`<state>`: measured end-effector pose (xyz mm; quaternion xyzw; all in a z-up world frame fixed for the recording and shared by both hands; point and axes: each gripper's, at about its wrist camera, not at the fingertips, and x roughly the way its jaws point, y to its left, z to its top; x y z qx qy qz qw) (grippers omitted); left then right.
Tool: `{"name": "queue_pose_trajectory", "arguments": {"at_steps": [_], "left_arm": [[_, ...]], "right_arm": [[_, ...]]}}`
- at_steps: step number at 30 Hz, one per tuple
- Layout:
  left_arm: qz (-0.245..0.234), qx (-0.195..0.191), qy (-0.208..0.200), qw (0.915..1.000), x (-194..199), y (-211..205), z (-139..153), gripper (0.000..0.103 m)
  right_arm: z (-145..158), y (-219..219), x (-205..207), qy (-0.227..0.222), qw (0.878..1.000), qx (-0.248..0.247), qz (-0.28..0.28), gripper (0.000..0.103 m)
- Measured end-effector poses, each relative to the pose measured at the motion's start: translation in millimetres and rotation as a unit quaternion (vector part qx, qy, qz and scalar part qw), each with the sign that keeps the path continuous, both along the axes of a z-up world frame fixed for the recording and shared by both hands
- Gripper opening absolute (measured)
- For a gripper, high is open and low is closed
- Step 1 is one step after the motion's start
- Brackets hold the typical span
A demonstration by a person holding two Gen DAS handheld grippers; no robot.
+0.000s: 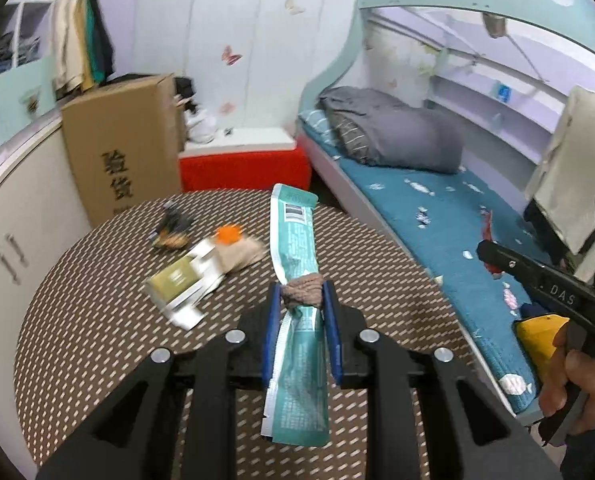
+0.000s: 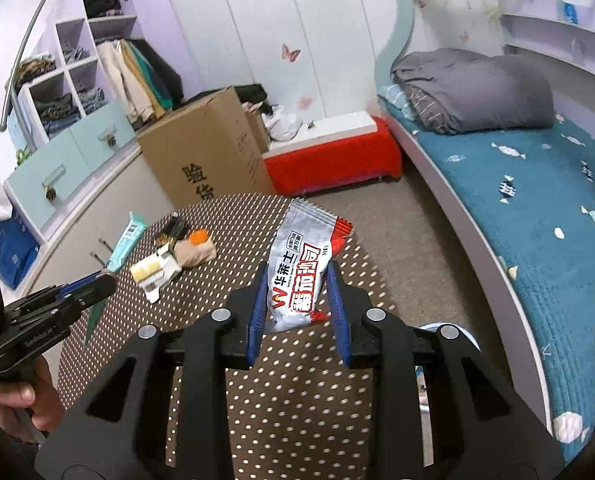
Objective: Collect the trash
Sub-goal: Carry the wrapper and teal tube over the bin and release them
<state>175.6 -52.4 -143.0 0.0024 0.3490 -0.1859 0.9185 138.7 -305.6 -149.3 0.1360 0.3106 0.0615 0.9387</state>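
My left gripper is shut on a long teal wrapper with a brown band around it, held above the round brown dotted table. My right gripper is shut on a white and red snack wrapper, held above the table. On the table lie a green and white box, a beige crumpled piece with an orange cap, and a dark wrapper. These also show in the right wrist view. The left gripper with the teal wrapper shows at the left there.
A cardboard box stands beyond the table, beside a red and white bench. A bed with a teal cover and grey bedding runs along the right. Cabinets line the left wall.
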Motion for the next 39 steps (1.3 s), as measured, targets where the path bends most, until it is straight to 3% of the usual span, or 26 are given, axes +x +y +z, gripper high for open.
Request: {"name": "queue_pose_trajectory", "arguments": {"at_steps": [10,19,29,39], "left_arm": [[-0.070,-0.019,-0.024,0.9971,11,-67,22,0.020],[-0.130,-0.028,-0.008,0.9911,23,-132,19,0.020],[-0.172,-0.015,0.038,0.9843,38,-199,-9,0.020],[-0.188,0.023,0.112,0.9755,65,-260,-66,0.020]], "right_arm": [[25,-63,-12,-0.028,0.998,-0.008,-0.063,0.028],[15,-115,-17,-0.019,0.993,0.003,-0.114,0.028],[-47,-160,6,0.047,0.988,0.043,-0.140,0.028],[-123,-194,39,0.125,0.977,0.090,-0.145,0.028]]}}
